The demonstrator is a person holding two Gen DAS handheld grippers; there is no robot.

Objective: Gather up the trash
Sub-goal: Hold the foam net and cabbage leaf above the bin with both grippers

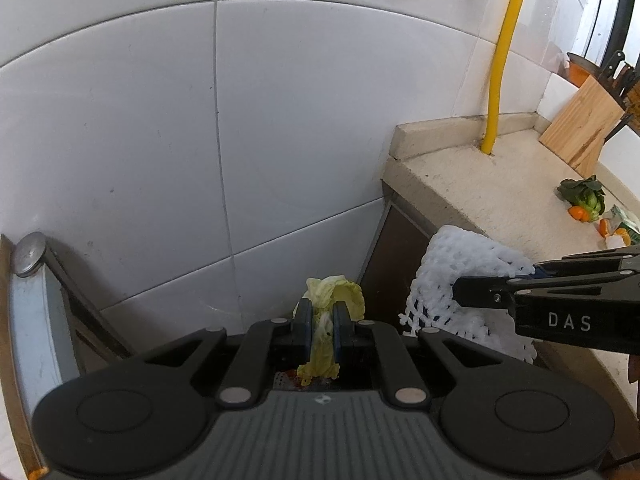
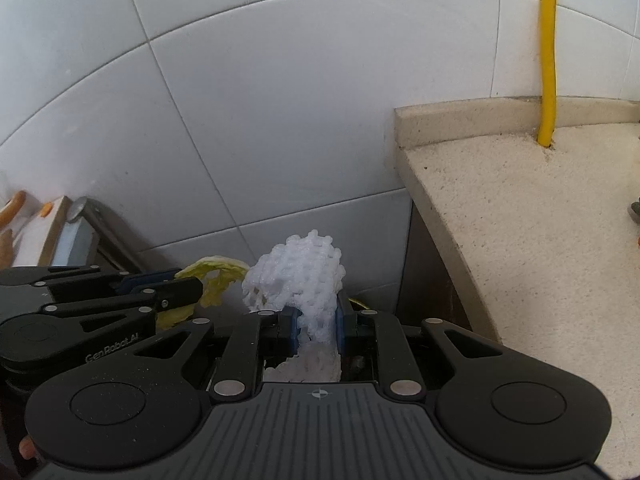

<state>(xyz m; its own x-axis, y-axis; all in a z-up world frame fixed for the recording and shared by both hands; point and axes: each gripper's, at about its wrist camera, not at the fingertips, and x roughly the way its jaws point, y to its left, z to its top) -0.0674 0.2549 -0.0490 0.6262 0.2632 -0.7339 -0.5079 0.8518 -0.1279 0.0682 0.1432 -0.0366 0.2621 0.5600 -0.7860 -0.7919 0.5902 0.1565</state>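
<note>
At lower centre, my left claw (image 1: 320, 320) grips a leaf (image 1: 332, 300); my right claw (image 2: 316, 324) grips foam net (image 2: 296, 276). Both await dropping; scraps (image 1: 584, 200) at right remain on the counter (image 1: 500, 192).

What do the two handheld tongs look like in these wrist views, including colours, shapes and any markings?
Both match: the left tongs and right tongs have matte black linkage arms with silver rivets, round black hubs either side, a ribbed grey body and blue finger pads. White lettering marks the sides: "DAS" on the right one, "GenRobot.AI" on the left. No cables or sleeves show.
</note>
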